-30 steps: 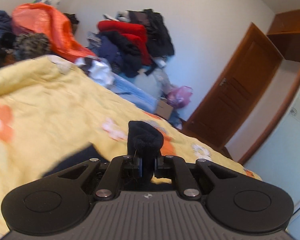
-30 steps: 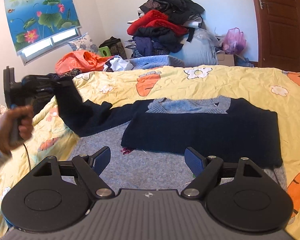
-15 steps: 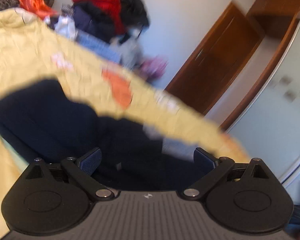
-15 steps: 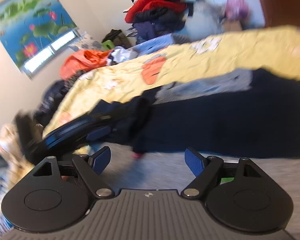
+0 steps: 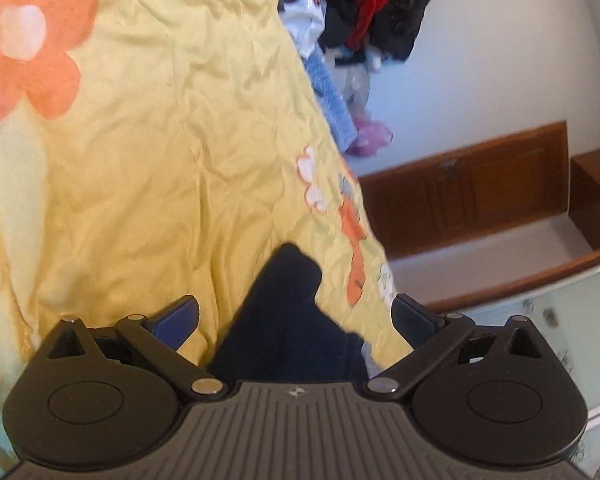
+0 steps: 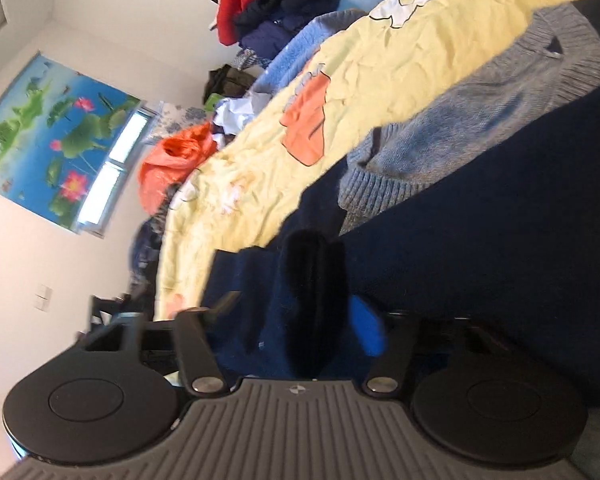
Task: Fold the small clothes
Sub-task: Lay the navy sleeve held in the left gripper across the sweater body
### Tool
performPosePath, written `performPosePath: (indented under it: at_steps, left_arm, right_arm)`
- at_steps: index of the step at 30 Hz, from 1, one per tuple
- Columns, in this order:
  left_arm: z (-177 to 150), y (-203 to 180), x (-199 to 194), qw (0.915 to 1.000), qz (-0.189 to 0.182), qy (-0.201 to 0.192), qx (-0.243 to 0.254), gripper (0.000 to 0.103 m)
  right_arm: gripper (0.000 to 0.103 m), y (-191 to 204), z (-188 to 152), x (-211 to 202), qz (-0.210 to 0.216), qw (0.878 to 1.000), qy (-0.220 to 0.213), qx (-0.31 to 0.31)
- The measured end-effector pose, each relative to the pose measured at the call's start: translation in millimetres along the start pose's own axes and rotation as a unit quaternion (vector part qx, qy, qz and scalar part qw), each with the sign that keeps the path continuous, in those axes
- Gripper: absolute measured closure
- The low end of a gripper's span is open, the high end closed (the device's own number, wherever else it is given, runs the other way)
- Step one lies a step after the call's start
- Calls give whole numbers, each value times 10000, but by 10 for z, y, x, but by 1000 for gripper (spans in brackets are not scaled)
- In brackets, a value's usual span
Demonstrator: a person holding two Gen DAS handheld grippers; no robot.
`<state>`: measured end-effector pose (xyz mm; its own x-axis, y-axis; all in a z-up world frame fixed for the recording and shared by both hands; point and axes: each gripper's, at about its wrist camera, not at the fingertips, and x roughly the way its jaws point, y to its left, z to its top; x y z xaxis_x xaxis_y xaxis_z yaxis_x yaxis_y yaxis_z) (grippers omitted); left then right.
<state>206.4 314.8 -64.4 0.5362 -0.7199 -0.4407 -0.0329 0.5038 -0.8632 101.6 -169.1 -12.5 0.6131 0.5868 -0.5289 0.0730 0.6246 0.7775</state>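
Looking along the left claw (image 5: 294, 320), its jaws have just been opening and now stand spread wide, touching nothing, with a soft navy sleeve (image 5: 284, 312) lying limp between them on the crinkled yellow bedspread (image 5: 160, 160). Along the right claw (image 6: 300, 320), the jaws have just been closing around a bunched fold of the navy sweater (image 6: 480, 220); whether they pinch yet I cannot tell. Light, floppy knit with a ribbed grey collar (image 6: 460, 136) just ahead: best taken at cuff or shoulder seam, I'd judge.
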Motion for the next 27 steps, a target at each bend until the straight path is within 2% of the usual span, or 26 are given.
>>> performPosePath:
  at_steps: [2, 3, 5, 7, 9, 10, 12, 13, 17, 20, 23, 27]
  left_arm:
    - [-14, -46, 59, 9998, 88, 70, 158, 0]
    - [-27, -62, 96, 9996, 65, 169, 197, 0]
    - [-96, -156, 104, 9989, -9, 202, 411, 1]
    - [-139, -220, 112, 9985, 41, 204, 507, 13]
    - [-160, -171, 161, 9983, 232, 425, 316, 87]
    - [-182, -137, 188, 9979, 383, 488, 202, 90]
    - [-235, -123, 234, 9967, 470, 575, 317, 91]
    - [-263, -129, 233, 9965, 544, 541, 323, 91]
    - [-327, -189, 144, 9982, 471, 268, 259, 94]
    - [-436, -378, 28, 9988, 295, 205, 338, 94]
    - [-598, -637, 26, 9976, 226, 313, 579, 94]
    - [-897, -997, 134, 9946, 148, 450, 924, 94]
  right_arm:
    - [88, 73, -47, 139, -167, 9998, 116, -48]
    - [89, 119, -84, 196, -335, 9992, 166, -129]
    - [89, 201, -152, 227, -340, 9992, 93, -190]
    - [90, 303, -147, 172, -327, 9993, -10, -181]
    - [90, 437, -108, 88, -354, 9987, -136, -347]
    - [90, 512, -74, 44, -353, 9984, -187, -394]
    - [90, 654, 20, -33, -325, 9977, -278, -518]
    - [90, 733, 64, -74, -323, 9971, -300, -619]
    - [90, 942, 246, -266, -421, 9945, -442, -848]
    - [91, 1026, 344, -443, -326, 9935, -559, -938]
    - [91, 1072, 431, -705, -312, 9911, -709, -1079]
    - [91, 932, 581, -1166, -417, 9877, -965, -1158]
